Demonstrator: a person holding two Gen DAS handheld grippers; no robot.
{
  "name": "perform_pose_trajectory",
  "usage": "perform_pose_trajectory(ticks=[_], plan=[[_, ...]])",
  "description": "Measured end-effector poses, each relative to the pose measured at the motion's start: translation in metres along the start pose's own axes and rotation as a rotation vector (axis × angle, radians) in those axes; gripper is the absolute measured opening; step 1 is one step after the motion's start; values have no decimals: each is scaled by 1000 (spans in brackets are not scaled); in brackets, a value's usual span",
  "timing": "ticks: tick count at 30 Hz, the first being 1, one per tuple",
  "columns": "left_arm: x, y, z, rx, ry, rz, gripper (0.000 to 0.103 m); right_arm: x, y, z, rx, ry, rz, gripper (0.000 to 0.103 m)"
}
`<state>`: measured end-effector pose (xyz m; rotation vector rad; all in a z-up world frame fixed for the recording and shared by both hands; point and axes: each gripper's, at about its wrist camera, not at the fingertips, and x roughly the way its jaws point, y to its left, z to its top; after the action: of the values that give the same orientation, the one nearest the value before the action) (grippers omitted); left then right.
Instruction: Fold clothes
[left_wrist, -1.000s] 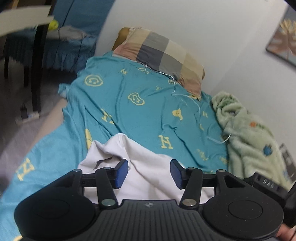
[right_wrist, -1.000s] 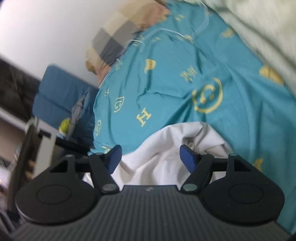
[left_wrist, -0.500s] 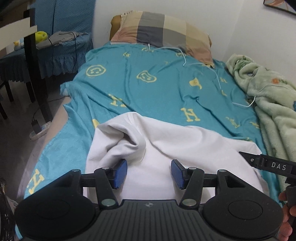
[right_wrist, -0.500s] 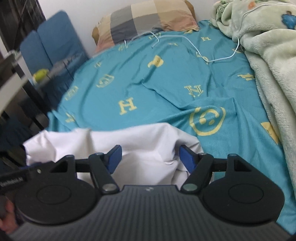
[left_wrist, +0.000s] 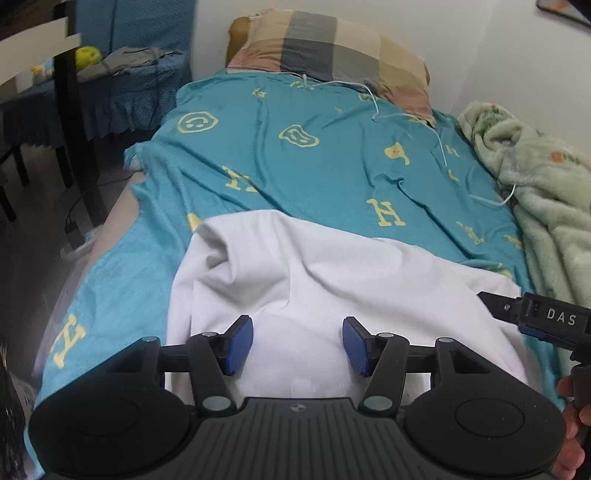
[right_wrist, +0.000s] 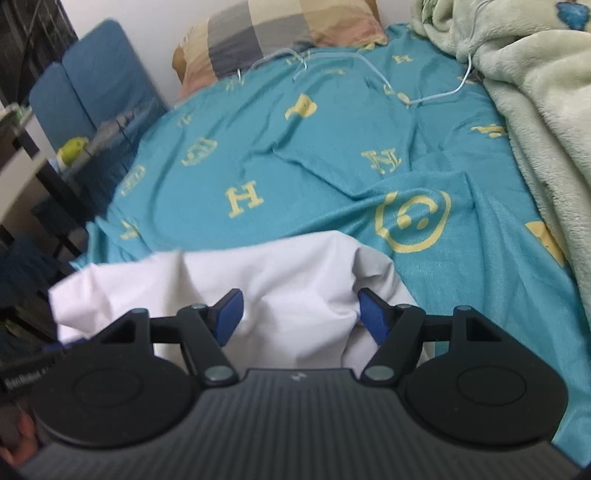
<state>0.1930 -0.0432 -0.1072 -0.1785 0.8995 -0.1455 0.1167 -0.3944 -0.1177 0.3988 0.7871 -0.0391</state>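
A white garment lies rumpled on the near end of the bed, on a teal sheet with yellow prints. It also shows in the right wrist view. My left gripper is open and empty, its blue pads just above the garment's near part. My right gripper is open and empty over the garment's right side. The right gripper's body also shows at the right edge of the left wrist view.
A checked pillow lies at the head of the bed. A pale green fleece blanket is bunched along the right side by the wall. A white cable crosses the sheet. A dark chair and blue sofa stand left.
Both grippers swung from a tilted view to level over the garment and drew back slightly. More of the white garment now shows, spread wider across the bed. Jaws stayed open.
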Motion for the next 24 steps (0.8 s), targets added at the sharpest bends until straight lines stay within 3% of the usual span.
perform_pose_trajectory(ticks=[4, 12, 17, 24], plan=[[-31, 6, -13, -134, 17, -57, 59, -29, -3, -7, 63, -26, 37, 70], [-83, 29, -59, -500, 122, -284, 72, -87, -11, -24, 197, -70, 110, 71], [-56, 39, -90, -672, 237, -358, 73, -117, -16, -39, 288, -79, 153, 71], [-13, 52, -106, -808, 239, -395, 68, -109, -36, -61, 500, 20, 276, 72]])
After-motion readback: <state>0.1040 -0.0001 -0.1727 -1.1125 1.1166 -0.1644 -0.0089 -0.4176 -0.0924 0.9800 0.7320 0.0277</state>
